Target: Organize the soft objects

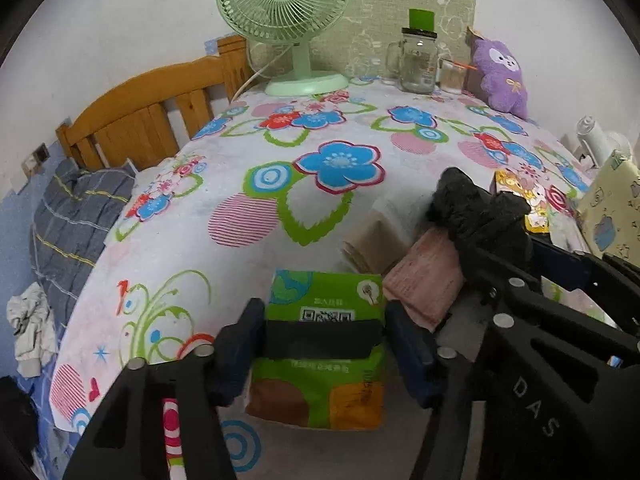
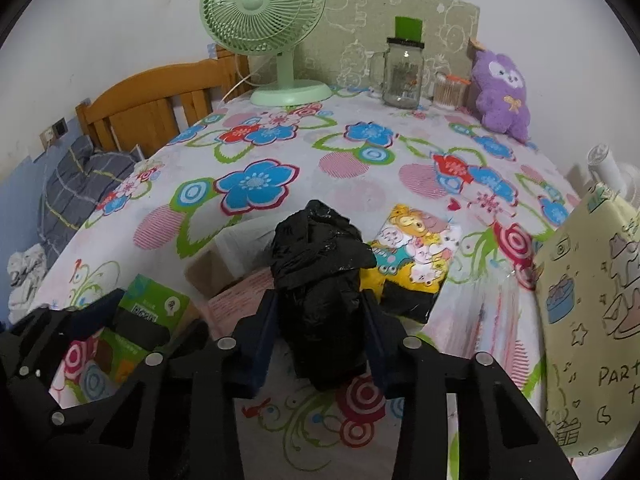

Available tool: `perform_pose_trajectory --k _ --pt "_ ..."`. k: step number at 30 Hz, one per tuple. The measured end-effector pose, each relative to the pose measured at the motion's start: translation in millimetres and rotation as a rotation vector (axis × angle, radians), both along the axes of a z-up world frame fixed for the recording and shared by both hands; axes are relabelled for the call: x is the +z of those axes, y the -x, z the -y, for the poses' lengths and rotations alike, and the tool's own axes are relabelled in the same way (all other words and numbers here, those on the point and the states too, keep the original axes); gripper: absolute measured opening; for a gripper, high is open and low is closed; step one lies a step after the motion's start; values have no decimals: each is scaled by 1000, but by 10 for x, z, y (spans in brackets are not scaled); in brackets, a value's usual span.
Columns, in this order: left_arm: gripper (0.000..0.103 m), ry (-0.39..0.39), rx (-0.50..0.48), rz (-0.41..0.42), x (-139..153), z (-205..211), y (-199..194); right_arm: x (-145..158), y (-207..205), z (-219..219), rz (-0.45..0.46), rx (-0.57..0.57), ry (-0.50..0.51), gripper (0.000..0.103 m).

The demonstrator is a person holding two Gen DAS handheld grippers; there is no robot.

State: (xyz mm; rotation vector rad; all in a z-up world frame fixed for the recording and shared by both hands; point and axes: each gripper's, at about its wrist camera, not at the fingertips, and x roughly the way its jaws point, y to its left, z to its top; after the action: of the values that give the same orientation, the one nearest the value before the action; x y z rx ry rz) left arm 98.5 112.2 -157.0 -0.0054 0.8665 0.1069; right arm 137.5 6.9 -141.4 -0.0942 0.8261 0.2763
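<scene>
My left gripper (image 1: 324, 344) is shut on a green tissue pack (image 1: 324, 300), held over the near edge of the floral table; the pack also shows in the right wrist view (image 2: 152, 304). My right gripper (image 2: 320, 320) is shut on a crumpled black plastic bag (image 2: 320, 264), which also shows in the left wrist view (image 1: 476, 208). A pink pack (image 1: 424, 276) and beige paper napkins (image 1: 372, 240) lie between them. A yellow cartoon tissue pack (image 2: 412, 248) lies right of the bag. A purple plush toy (image 2: 500, 92) sits at the far right.
A green desk fan (image 2: 264, 12), a glass mug jar (image 2: 402, 72) and a cotton swab jar (image 2: 448, 90) stand along the far edge. A pale yellow gift bag (image 2: 592, 320) stands at the right. A wooden bed frame (image 1: 152, 108) and grey bedding (image 1: 76, 216) lie to the left.
</scene>
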Motion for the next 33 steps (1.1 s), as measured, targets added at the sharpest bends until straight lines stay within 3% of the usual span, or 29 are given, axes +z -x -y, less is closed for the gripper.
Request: perform_pose_trajectory --k 7,33 --pt "50 -22 -14 -9 36 96 31 19 38 62 -10 -8 -9 37" --pt "48 -36 -54 96 539 533 239 544 349 454 87 -19 -58 37"
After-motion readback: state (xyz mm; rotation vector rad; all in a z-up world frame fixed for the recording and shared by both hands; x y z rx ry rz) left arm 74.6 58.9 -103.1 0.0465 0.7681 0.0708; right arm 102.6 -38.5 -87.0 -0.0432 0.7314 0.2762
